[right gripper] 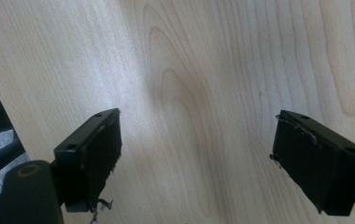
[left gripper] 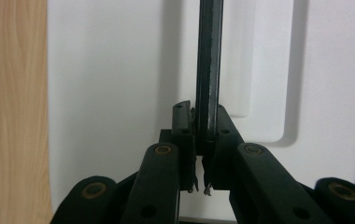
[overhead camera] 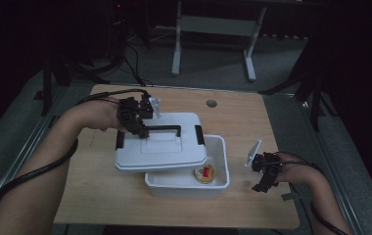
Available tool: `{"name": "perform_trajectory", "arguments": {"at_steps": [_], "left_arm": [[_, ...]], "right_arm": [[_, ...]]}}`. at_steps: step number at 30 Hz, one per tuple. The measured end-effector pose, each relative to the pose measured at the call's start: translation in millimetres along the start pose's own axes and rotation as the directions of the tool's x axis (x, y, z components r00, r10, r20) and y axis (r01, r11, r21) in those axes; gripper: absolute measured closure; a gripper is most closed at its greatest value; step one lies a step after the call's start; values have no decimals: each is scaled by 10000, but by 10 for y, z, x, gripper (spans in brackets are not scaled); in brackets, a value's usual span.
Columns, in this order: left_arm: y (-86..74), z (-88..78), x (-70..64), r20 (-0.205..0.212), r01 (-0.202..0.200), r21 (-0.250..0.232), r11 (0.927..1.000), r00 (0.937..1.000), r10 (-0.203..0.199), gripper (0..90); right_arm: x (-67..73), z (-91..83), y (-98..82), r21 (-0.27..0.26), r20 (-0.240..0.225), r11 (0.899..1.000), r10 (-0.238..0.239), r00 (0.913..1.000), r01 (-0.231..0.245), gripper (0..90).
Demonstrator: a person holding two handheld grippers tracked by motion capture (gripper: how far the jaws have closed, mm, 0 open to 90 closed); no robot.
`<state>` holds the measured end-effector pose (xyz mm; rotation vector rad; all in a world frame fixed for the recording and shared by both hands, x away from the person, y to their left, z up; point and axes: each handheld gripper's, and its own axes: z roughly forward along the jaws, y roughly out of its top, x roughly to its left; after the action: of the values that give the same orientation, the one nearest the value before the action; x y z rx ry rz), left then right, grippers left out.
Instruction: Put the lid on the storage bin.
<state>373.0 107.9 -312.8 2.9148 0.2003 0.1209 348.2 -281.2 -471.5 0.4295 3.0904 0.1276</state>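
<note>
The black handle (left gripper: 209,70) of the white lid (overhead camera: 162,144) is clamped by the left tool (overhead camera: 142,131); the lid is held partly over the white bin (overhead camera: 219,161), in which a round tin (overhead camera: 205,173) is seen. The right tool (right gripper: 196,158) is spread wide over the bench (right gripper: 189,70), nothing gripped.

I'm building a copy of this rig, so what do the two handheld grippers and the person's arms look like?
Both the left gripper and the right gripper are black, built from jointed links with brass-coloured pivot pins. Each ends in two flat rectangular black pads with frayed edges. A light grey plate stands on top, and a thick black cable trails back along the forearm. The forearms are bare, with no sleeves in view.
</note>
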Motion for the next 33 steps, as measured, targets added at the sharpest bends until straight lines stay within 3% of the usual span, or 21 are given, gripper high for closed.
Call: {"name": "perform_trajectory", "arguments": {"at_steps": [5,8,14,17,24,33], "left_arm": [[185,37,-23,74,-336,-133,9993,9994,337,835],[335,82,-45,253,-577,-606,9965,9979,593,835],[495,207,-94,493,-813,-712,9941,9952,849,835],[523,285,-127,683,-914,-775,9928,9930,968,835],[517,478,-160,701,-993,-34,9951,9926,993,835],[533,585,-176,886,-974,-43,9952,9913,974,834]], "right_arm": [[1,-8,-19,-6,4,10000,44,10000,-44,153],[1,-8,-29,6,14,10000,36,10000,-36,153],[3,-17,-51,-15,24,10000,80,10000,-80,153],[0,-3,-66,22,-11,9999,107,9999,-107,153],[3,32,-73,86,-61,9999,126,9999,-126,153],[-3,56,-8,93,-91,10000,35,10000,-34,153]]}}
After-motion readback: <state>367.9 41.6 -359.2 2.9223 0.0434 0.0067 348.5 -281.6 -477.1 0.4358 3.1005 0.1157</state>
